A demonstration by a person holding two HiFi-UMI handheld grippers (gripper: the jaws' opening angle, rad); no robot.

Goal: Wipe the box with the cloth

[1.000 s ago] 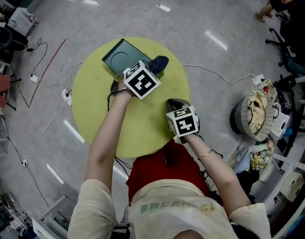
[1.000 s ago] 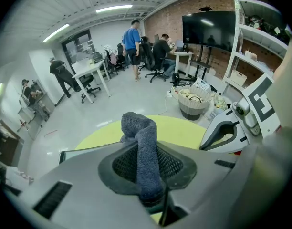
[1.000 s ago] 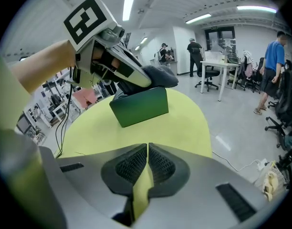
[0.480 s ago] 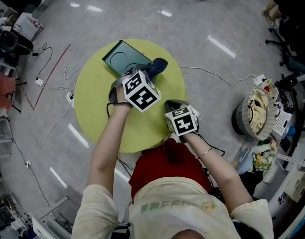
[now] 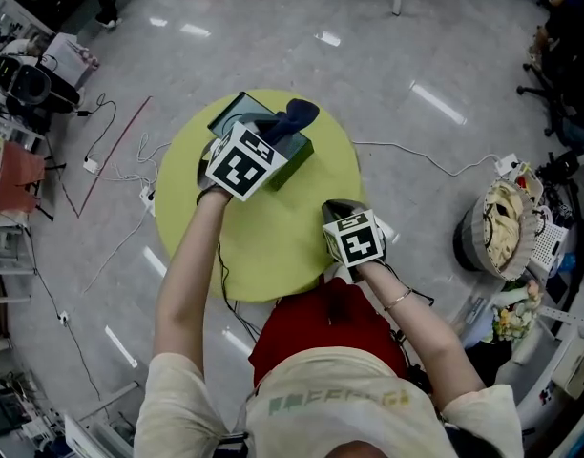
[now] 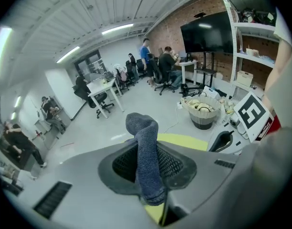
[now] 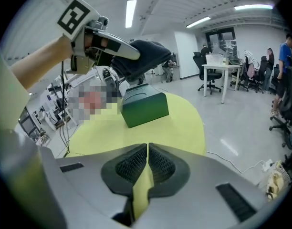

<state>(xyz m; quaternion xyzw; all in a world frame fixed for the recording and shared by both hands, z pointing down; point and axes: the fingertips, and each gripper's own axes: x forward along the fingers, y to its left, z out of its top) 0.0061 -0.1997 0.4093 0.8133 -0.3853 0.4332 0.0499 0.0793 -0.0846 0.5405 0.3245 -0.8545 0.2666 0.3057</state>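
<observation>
Left hand-held gripper [image 5: 273, 139], pinching dark blue cloth [image 5: 294, 117], shifted left over green box [image 7: 145, 109]: wiping apparently under way. Right hand-held gripper [image 7: 147, 168] stayed pressed together, empty.

We can read no words, numbers or brand names anywhere here. The cube [image 5: 240, 161] on the left gripper [image 5: 276, 136] and the cube [image 5: 355, 238] on the right gripper [image 5: 332, 202] bear only black-and-white square markers. The greenish print [image 5: 335, 401] on the shirt [image 5: 302, 423] nearest us is too blurred to read.
</observation>
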